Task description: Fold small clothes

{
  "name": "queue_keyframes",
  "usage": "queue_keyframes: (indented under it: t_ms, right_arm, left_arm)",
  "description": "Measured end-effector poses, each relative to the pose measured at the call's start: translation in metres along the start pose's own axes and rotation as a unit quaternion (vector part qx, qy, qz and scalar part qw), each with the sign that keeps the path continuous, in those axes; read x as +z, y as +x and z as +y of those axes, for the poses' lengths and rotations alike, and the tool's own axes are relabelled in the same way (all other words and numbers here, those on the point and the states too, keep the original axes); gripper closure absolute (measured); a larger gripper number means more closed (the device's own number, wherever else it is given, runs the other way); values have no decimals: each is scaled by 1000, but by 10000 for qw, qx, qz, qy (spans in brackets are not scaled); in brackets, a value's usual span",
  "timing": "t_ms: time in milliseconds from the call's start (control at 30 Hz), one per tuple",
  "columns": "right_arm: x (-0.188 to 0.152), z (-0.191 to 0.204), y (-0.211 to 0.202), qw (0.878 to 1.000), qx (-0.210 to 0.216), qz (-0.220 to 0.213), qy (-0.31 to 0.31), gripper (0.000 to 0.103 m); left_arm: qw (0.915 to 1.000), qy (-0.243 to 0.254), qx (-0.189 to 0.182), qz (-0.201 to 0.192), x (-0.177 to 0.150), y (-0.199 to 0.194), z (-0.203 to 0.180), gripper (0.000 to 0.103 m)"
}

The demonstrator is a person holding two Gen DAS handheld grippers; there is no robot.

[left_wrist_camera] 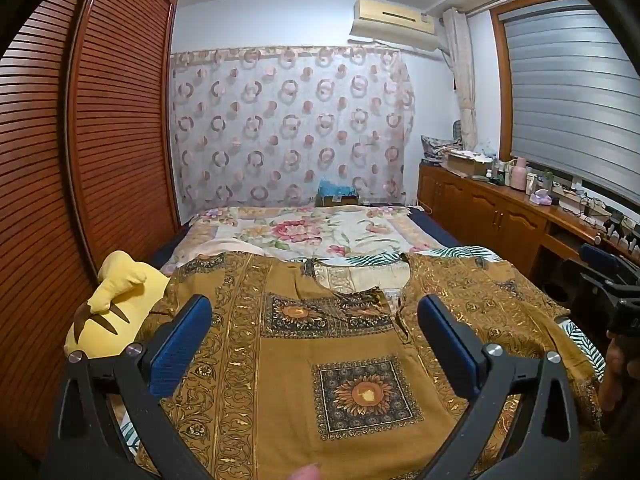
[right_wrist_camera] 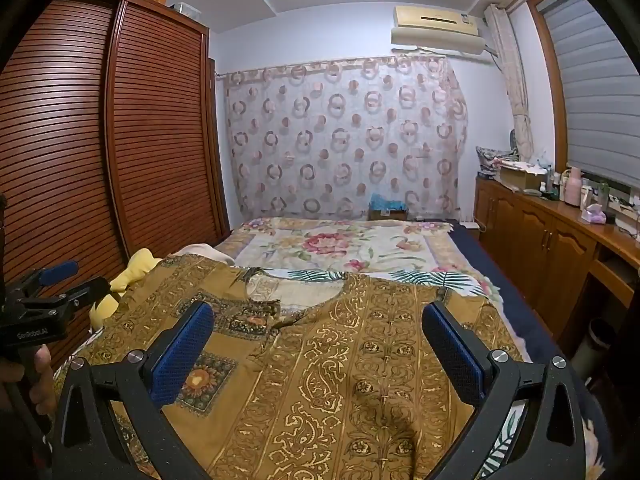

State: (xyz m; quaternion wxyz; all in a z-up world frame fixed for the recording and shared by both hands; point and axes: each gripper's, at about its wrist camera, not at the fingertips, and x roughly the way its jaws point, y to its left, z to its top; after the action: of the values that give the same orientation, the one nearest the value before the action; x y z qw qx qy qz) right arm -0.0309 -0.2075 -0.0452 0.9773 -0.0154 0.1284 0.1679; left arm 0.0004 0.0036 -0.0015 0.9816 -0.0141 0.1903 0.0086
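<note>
While the brown patterned shirt (left_wrist_camera: 320, 360) lies spread, seemingly flat, on the bed (left_wrist_camera: 320, 232), left gripper (left_wrist_camera: 316, 344) and right gripper (right_wrist_camera: 318, 344) hover spread-fingered, holding nothing.

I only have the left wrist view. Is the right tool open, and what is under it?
Observer: Open and gripping nothing; the right tool hangs over the right half of the brown patterned shirt.
Operator: How does my left tool sit, seen from that side?
Observer: The left tool is at the shirt's left edge, jaws apart, just in front of the yellow plush toy.
</note>
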Motion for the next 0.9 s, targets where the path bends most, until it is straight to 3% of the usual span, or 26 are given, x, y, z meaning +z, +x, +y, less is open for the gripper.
queue_keyframes:
  t_ms: [900]
  right_arm:
    - [0, -1, 1, 10000, 10, -5, 30, 0]
  left_arm:
    - [10000, 61, 22, -55, 6, -10, -2, 0]
